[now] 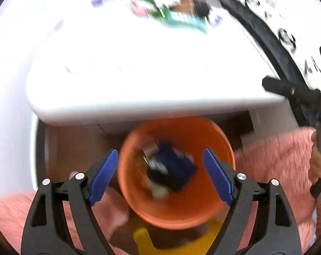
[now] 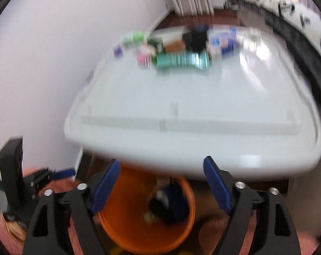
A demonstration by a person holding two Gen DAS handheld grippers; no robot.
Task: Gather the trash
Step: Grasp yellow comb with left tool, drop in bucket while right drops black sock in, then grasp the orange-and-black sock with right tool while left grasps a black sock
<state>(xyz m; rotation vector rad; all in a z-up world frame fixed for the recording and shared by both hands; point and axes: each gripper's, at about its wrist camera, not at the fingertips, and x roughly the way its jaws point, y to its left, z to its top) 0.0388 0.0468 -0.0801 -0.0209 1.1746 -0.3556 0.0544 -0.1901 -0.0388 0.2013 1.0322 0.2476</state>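
Both claws hang over the round orange plastic bin (image 1: 177, 170), which sits on the floor just under the near edge of the white plastic folding table (image 1: 139, 97). The left gripper (image 1: 160, 174) has its blue ribbed pads spread wide with nothing pinched between them, and the right gripper (image 2: 161, 186) is the same: jaws wide apart and empty. Down in the bin there's a blurry pile of trash (image 1: 169, 167), dark blue and black stuff with some whitish bits; can't make out more than that. A pink fuzzy sleeve (image 1: 273, 155) shows beside the bin in the left view. Farther back on the tabletop there's a teal ribbed can lying on its side (image 2: 182, 60), with a cluster of small colourful packages (image 2: 143, 46) around it at the far end, all motion-smeared.
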